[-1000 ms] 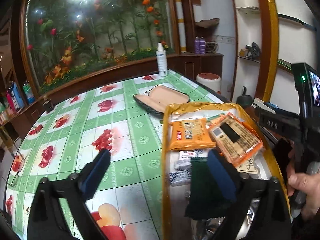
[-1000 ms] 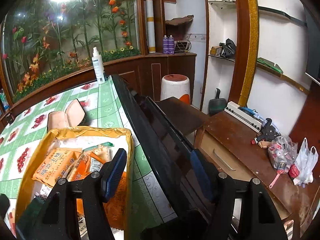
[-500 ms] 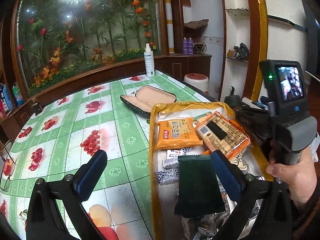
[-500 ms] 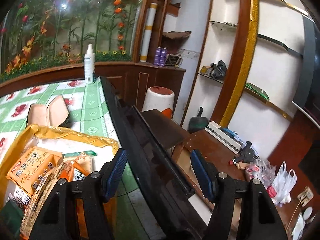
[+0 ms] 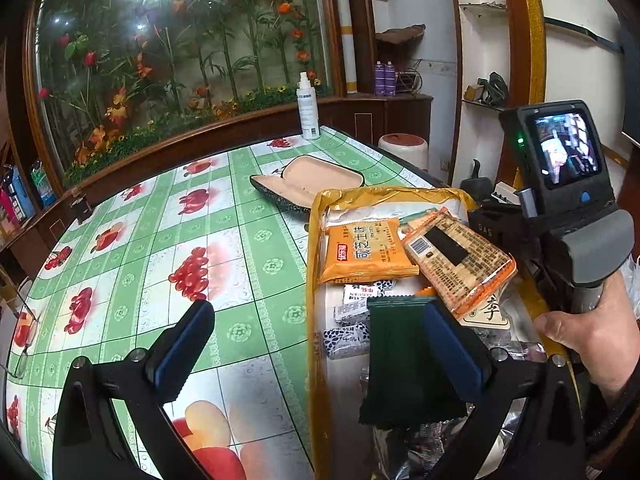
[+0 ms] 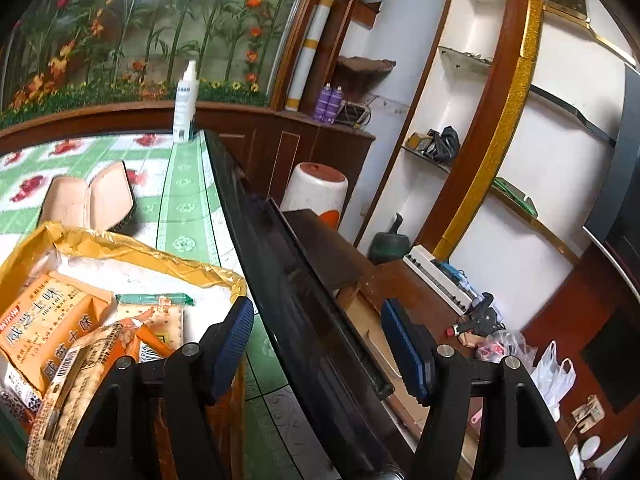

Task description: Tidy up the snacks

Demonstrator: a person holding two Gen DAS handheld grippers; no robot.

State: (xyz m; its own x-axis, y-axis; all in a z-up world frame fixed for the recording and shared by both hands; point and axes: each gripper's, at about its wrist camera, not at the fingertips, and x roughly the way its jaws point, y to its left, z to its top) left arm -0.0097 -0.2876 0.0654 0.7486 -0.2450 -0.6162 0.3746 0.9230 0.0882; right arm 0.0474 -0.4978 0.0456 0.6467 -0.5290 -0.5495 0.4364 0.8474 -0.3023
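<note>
The left gripper [image 5: 320, 344] hovers with jaws spread wide and empty, straddling the yellow bag's [image 5: 316, 264] edge; orange biscuit packets [image 5: 366, 250] lie inside it. The right gripper [image 6: 320, 344], half-open and empty, hangs over the table edge [image 6: 280, 264].

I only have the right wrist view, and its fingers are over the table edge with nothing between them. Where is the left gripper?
Observer: The left gripper hangs open over the near end of the yellow bag, one finger over the tablecloth, the other over the snacks.
Operator: What lies closest to it?
Observer: A dark green packet, flat on the pile, right beside the finger over the snacks. Your view cuts it off.
Operator: Is it gripped?
Observer: No, nothing sits between the jaws.
Operator: Anything on the far left of the table?
Observer: A pair of glasses lies at the tablecloth's left edge.
</note>
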